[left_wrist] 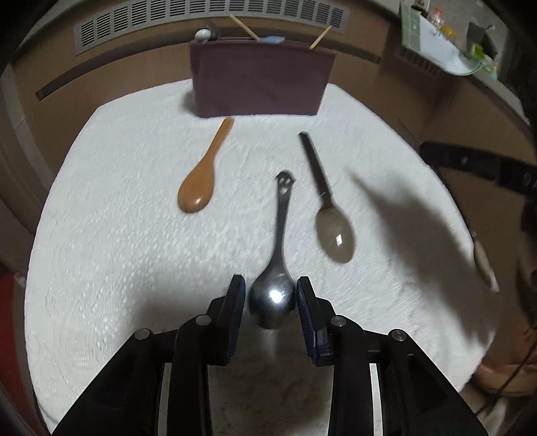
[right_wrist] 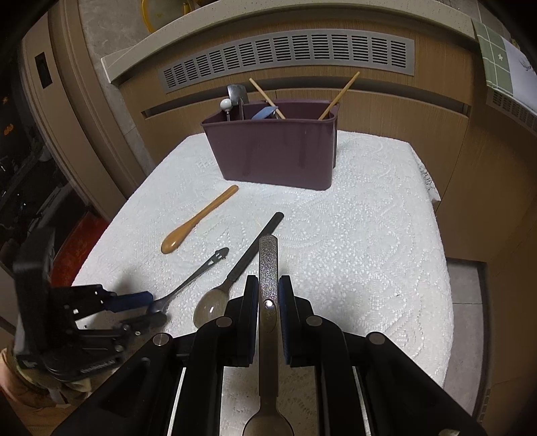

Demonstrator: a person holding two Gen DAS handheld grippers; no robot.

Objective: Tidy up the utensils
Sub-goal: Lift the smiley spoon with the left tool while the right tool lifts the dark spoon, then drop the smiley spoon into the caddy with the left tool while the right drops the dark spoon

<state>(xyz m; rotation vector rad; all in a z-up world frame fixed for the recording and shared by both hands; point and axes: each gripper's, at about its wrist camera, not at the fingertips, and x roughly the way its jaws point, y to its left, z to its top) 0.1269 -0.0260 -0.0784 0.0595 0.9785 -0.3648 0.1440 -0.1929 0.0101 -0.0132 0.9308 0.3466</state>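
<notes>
Our left gripper stands wide, its fingers straddling the bowl of the steel spoon at lower centre; the handle runs straight up the frame toward the purple caddy. Our right gripper is clamped on a speckled-handled spoon, which also points at the caddy.

A white textured cloth covers the bench. Behind it stands a brown wood-grain cabinet with a long grey vent grille under a pale stone counter. A green checked cloth, perhaps a towel, hangs at right.
</notes>
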